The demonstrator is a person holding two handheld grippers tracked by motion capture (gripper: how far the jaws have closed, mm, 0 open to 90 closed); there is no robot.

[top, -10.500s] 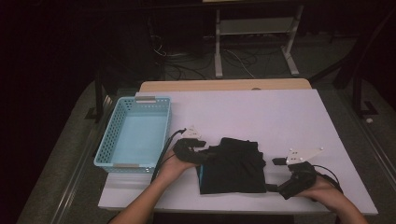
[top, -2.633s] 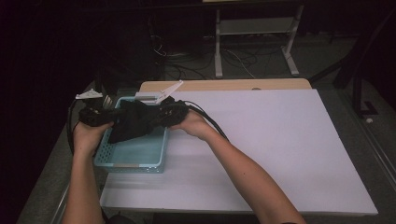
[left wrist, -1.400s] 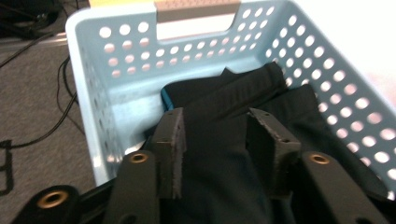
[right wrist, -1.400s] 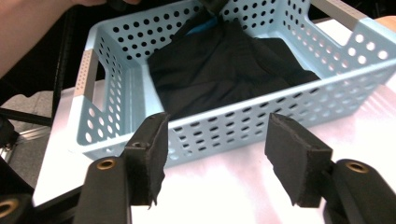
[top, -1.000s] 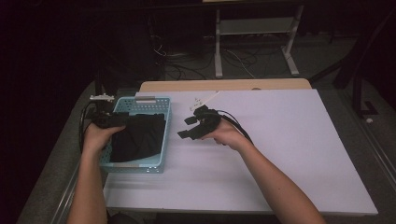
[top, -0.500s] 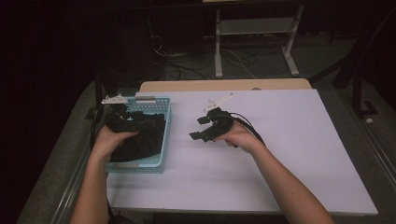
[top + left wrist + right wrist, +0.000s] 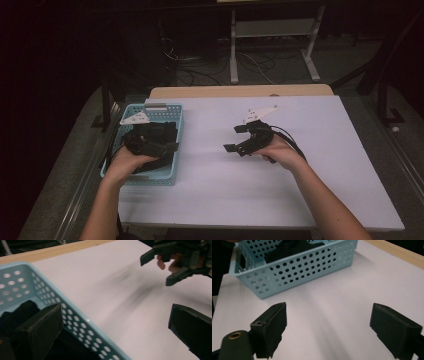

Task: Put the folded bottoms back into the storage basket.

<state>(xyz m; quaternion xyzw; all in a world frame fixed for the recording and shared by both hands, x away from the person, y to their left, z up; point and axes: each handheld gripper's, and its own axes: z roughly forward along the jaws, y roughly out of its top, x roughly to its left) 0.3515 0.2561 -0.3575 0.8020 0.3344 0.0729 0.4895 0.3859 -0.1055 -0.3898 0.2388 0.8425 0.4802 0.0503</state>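
High view first: I see my left gripper (image 7: 165,140) over the blue basket (image 7: 176,165) at the left side of the white table (image 7: 320,180). My left hand (image 7: 127,162) holds it from the near side. A black cloth (image 7: 155,162) lies inside the basket, under the gripper. It is dark in there, so I cannot tell if the gripper touches the cloth.

My left gripper's jaws have just been opening, and they stand wide apart. In the left gripper view one jaw sits inside the basket (image 7: 82,322), above the cloth (image 7: 22,311), and the other jaw hangs outside, over the bare table (image 7: 105,290). The basket wall runs between them. Nothing is pinched.

My right gripper (image 7: 239,137) is near the middle of the table, well apart from the basket. My right hand (image 7: 280,152) holds it, and its jaws point left, toward the basket. I also see it far off in the left gripper view (image 7: 160,268), with fingers (image 7: 161,263) showing behind it.

My right gripper's jaws have just been opening too. In the right gripper view they stand wide apart with just bare table (image 7: 327,322) between them. Farther on sits the basket (image 7: 294,272), and the cloth (image 7: 287,251) shows dark through its holes.
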